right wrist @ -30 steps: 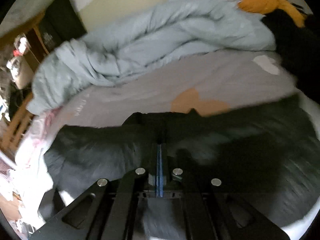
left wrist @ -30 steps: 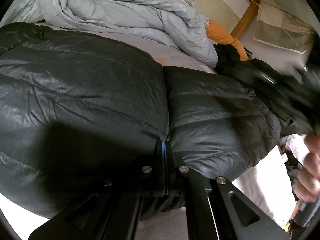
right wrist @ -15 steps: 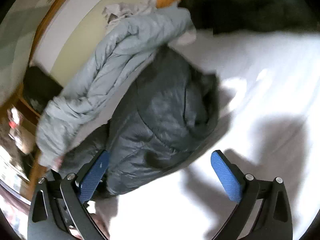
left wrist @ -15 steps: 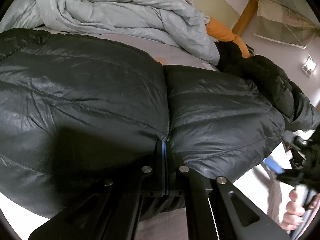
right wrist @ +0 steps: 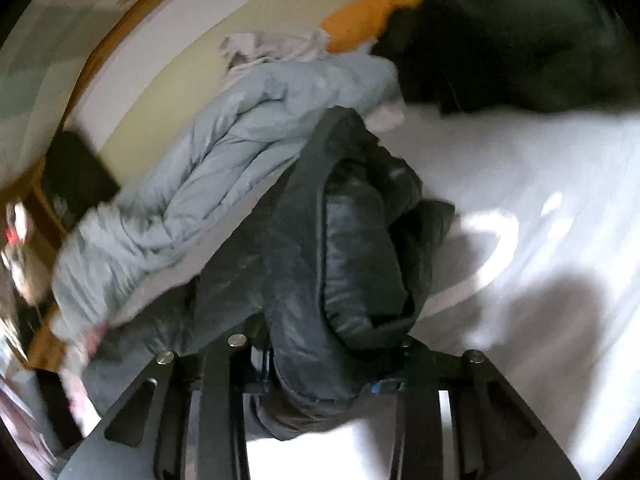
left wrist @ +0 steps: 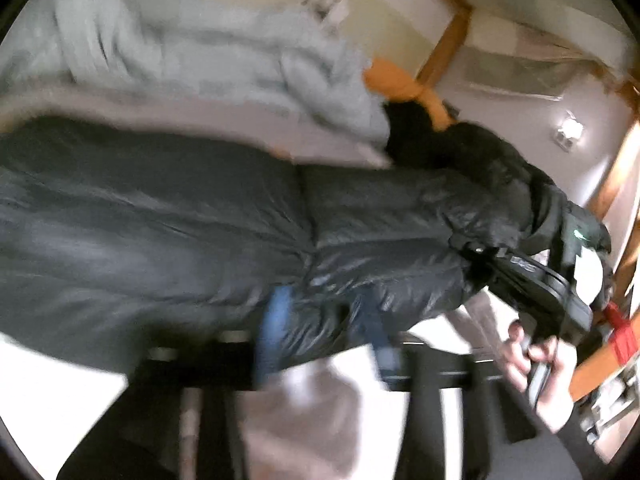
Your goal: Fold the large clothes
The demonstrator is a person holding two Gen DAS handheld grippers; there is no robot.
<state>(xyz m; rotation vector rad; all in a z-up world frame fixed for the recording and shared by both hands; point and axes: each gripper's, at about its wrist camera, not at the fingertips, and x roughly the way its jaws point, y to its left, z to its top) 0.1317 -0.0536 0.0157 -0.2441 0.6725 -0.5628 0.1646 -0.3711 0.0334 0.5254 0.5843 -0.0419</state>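
Jacket point(right wrist: 352, 256), black and puffy, lies on the bed point(right wrist: 520, 168). Right gripper point(right wrist: 320, 376) jaws are closing around its bunched end. Left gripper point(left wrist: 324, 332) jaws are opening at its edge.

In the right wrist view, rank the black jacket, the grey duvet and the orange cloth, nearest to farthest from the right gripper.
1. Black jacket, between the right gripper's closing jaws.
2. Grey duvet, behind it on the left.
3. Orange cloth, at the top, by the headboard.

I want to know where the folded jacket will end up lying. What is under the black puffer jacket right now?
The black puffer jacket lies on a pale bed sheet, which shows past its edges. A grey duvet is bunched behind it. Whatever is directly beneath the jacket is covered.
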